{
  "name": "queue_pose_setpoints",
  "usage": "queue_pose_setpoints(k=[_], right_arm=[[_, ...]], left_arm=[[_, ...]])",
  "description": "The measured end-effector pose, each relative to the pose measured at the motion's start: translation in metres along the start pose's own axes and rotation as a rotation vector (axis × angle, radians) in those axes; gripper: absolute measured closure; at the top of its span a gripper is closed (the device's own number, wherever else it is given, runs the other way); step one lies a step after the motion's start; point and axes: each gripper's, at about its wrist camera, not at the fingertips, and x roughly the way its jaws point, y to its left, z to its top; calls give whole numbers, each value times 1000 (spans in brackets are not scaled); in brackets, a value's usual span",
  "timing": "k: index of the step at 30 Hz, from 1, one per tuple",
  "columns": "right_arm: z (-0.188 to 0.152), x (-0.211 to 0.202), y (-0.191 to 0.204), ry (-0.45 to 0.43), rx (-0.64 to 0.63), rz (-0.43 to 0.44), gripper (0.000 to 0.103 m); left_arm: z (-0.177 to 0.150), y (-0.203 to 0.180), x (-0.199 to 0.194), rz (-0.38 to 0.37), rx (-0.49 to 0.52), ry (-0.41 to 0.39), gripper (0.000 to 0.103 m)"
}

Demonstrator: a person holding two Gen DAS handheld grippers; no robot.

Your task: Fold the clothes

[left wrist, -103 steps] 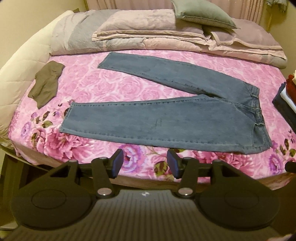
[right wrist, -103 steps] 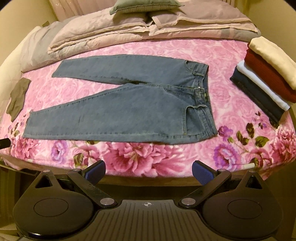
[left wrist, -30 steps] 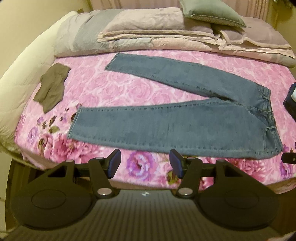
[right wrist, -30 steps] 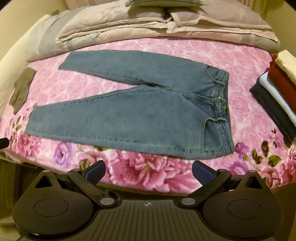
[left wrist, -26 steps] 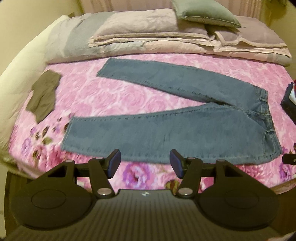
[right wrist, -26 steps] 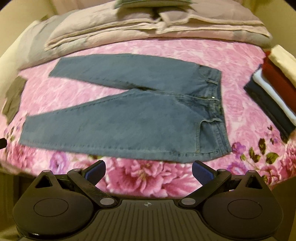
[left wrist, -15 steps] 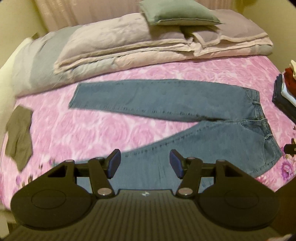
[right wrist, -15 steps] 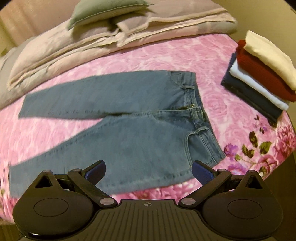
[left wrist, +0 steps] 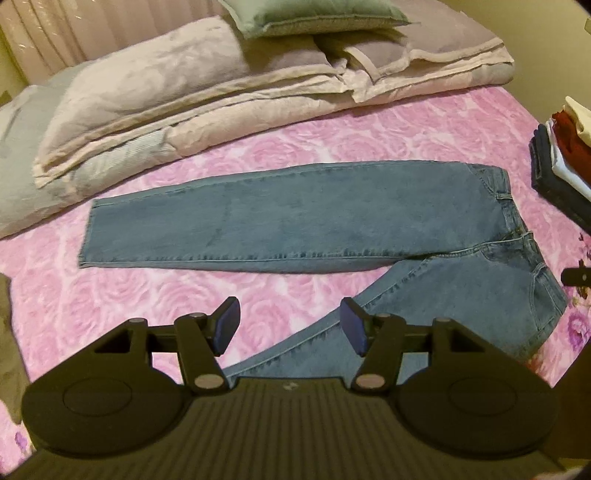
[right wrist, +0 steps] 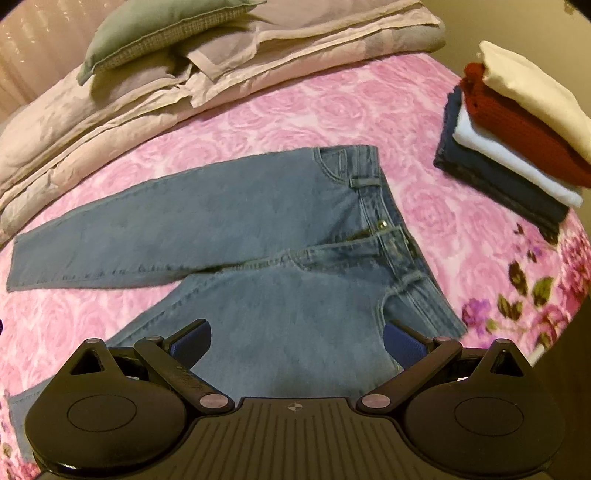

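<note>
A pair of blue jeans lies flat on the pink rose-patterned bedspread, legs spread in a V toward the left, waistband at the right. My left gripper hangs open over the near leg and the bare cover between the legs, nothing between its blue pads. In the right wrist view the jeans fill the middle, waistband and button toward the right. My right gripper stands wide open above the near thigh, close to the hip, holding nothing.
Folded beige and grey quilts with a green pillow lie along the far side of the bed. A stack of folded clothes, cream, red, white and navy, sits at the right edge. The bed's near right edge drops off beside the hip.
Both grippers have moved forward and down over the bed, with a roll of the view. The near leg now runs under them. The jeans have not moved.
</note>
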Motion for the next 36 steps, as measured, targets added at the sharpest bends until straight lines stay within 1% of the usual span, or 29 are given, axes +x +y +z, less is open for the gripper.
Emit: queue_pose_setpoints(k=[4, 6, 8, 10, 14, 15, 16, 17, 19, 22, 26, 27, 28, 29, 32, 34, 36], right_arm=[[18, 32, -5, -13, -14, 31, 1], [29, 55, -11, -17, -17, 53, 1], [40, 79, -17, -16, -24, 77, 1], [53, 105, -23, -6, -33, 105, 1], [85, 152, -32, -11, -73, 175, 1], [93, 163, -34, -22, -99, 191, 1], [102, 173, -36, -33, -126, 206, 1], [111, 182, -38, -44, -157, 220, 1], [130, 200, -40, -67, -230, 244, 1], [159, 222, -40, -103, -337, 272, 1], [193, 251, -40, -112, -453, 327, 2], [199, 257, -39, -103, -479, 338, 4], [206, 265, -39, -88, -507, 348, 12], [213, 273, -39, -68, -526, 352, 26], [228, 294, -38, -28, -579, 369, 28], [236, 306, -38, 2, -607, 383, 27], [243, 317, -38, 46, -637, 396, 28]], left_arm=[[12, 0, 35, -33, 5, 3, 47], [16, 0, 57, -49, 11, 10, 47], [19, 0, 79, -48, 26, 15, 47], [24, 0, 105, -52, 49, 5, 47], [36, 4, 152, -89, 77, -34, 47], [41, 5, 164, -104, 89, -46, 47], [46, 6, 176, -118, 101, -59, 50], [52, 7, 187, -130, 113, -72, 55], [65, 9, 209, -144, 136, -101, 61], [87, 12, 238, -165, 170, -123, 63], [114, 19, 270, -210, 236, -142, 63], [121, 21, 279, -224, 265, -139, 63], [125, 23, 286, -229, 290, -132, 63], [129, 26, 295, -230, 316, -128, 63], [141, 36, 319, -229, 391, -116, 63], [147, 47, 332, -224, 420, -112, 63], [153, 57, 342, -244, 447, -97, 61]])
